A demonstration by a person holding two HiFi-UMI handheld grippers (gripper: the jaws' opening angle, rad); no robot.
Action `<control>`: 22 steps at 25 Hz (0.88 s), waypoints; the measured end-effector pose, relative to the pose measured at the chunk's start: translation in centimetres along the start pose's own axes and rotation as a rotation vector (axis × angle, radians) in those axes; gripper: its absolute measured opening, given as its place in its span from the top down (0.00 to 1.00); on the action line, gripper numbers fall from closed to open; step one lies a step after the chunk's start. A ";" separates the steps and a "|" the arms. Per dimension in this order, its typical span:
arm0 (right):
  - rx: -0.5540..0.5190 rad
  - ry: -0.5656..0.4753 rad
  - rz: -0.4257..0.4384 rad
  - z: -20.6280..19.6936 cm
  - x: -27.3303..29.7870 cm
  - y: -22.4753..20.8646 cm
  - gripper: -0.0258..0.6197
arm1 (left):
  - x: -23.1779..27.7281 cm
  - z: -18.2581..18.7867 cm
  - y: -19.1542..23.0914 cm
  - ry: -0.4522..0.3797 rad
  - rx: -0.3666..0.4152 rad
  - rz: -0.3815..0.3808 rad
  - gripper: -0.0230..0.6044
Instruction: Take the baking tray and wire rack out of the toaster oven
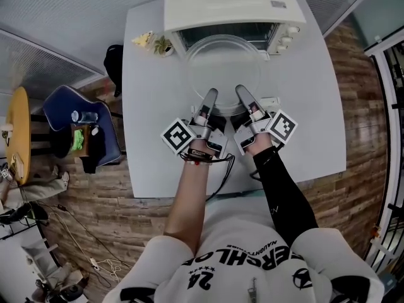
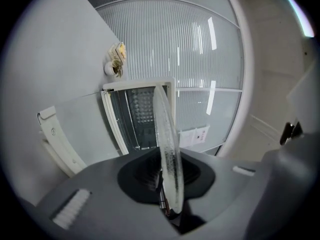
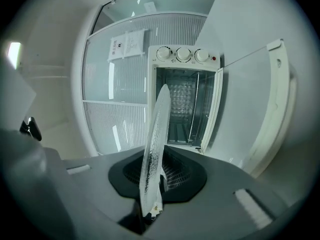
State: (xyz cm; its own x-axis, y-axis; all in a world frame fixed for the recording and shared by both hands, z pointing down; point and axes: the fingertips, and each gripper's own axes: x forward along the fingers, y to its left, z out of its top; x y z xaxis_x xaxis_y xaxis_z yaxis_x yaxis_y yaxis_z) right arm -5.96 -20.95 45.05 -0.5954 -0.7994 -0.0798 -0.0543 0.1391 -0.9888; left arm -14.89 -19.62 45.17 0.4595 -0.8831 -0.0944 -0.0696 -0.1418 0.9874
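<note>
A round clear glass tray [image 1: 222, 65] hangs level in front of the white toaster oven [image 1: 227, 5], above its lowered door [image 3: 272, 109]. My left gripper [image 1: 209, 96] is shut on the tray's near rim at the left. My right gripper [image 1: 243, 92] is shut on the same rim at the right. In the left gripper view the tray [image 2: 167, 149] shows edge-on between the jaws of the left gripper [image 2: 165, 184]. The right gripper view shows the tray [image 3: 155, 139] the same way in the right gripper [image 3: 155, 184]. The oven's cavity [image 3: 182, 106] stands open behind it. I cannot make out a wire rack inside.
The oven sits at the far edge of a grey table [image 1: 151, 156]. A small plant [image 1: 163, 45] and a yellow item [image 1: 144, 40] lie left of the oven. A black cable [image 1: 221, 172] hangs over the near edge. A blue chair [image 1: 85, 128] stands on the floor to the left.
</note>
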 end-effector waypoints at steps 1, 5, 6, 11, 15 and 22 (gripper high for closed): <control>-0.001 0.001 0.002 0.0 -0.4 0.4 0.90 | -0.3 -0.3 -0.4 0.004 0.002 -0.005 0.81; -0.011 0.004 0.012 0.0 -1.9 1.7 0.90 | -1.0 -1.5 -1.6 0.018 0.006 -0.025 0.81; -0.014 0.006 0.019 0.0 -2.3 1.9 0.90 | -1.1 -1.9 -1.8 0.023 0.010 -0.031 0.81; -0.054 0.024 0.058 0.2 -4.4 3.3 0.90 | -1.9 -4.0 -3.1 0.032 0.021 -0.057 0.81; -0.064 0.046 0.069 0.2 -4.5 3.6 0.90 | -2.2 -4.1 -3.5 0.025 0.038 -0.060 0.81; -0.053 0.092 0.079 0.5 -5.3 3.7 0.90 | -2.6 -5.2 -3.8 -0.003 0.033 -0.047 0.81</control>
State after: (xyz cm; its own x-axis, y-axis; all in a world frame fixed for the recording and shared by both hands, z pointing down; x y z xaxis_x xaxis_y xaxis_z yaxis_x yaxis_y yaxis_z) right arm -2.62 -16.52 41.77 -0.6701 -0.7284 -0.1426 -0.0455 0.2321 -0.9716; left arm -11.25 -14.45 42.36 0.4607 -0.8763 -0.1410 -0.0775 -0.1980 0.9771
